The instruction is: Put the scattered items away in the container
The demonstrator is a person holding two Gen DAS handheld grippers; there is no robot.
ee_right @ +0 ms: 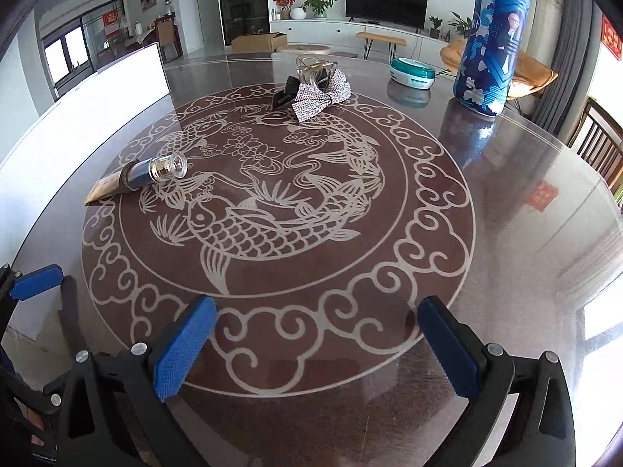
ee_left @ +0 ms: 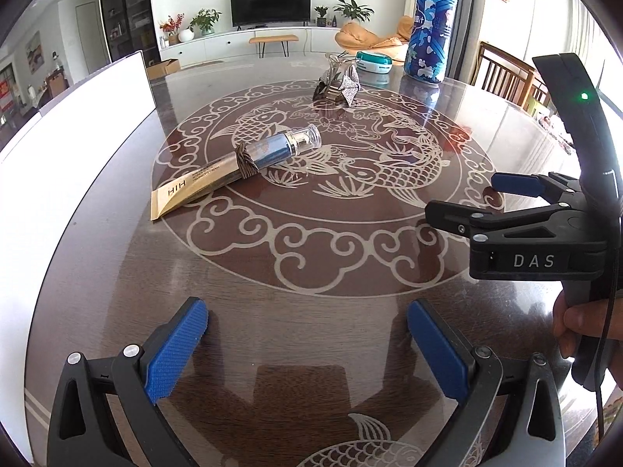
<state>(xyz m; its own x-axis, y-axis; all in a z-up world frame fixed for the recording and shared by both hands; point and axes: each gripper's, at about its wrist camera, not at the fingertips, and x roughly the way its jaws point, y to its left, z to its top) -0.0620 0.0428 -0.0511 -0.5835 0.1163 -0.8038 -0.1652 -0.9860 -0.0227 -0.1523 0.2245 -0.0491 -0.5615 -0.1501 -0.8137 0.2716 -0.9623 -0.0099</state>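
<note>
Left wrist view
left gripper (ee_left: pixel 305 344): bottom centre, fingers wide, empty, over table (ee_left: pixel 311 280)
right gripper (ee_left: pixel 459 200): right edge, side-on, fingers apart, empty
cream tube (ee_left: pixel 233 169): centre-left, lying flat w/ hair tie round it
white container (ee_left: pixel 70 163): left edge

Right wrist view
right gripper (ee_right: pixel 317 344): bottom, wide, empty
sparkly bow clip (ee_right: pixel 321 91): upper centre, touching clear item
blue can (ee_right: pixel 492 39): upper right, upright
teal case (ee_right: pixel 412 72): left of can

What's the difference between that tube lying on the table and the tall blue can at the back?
The tube lies on its side; the blue can stands upright. The tube is slim, tan at one end with a clear cap; the can is wide and covered in blue and white print. The tube is near the table's middle, the can toward the far edge. Both are roughly cylindrical, and neither is held.
</note>
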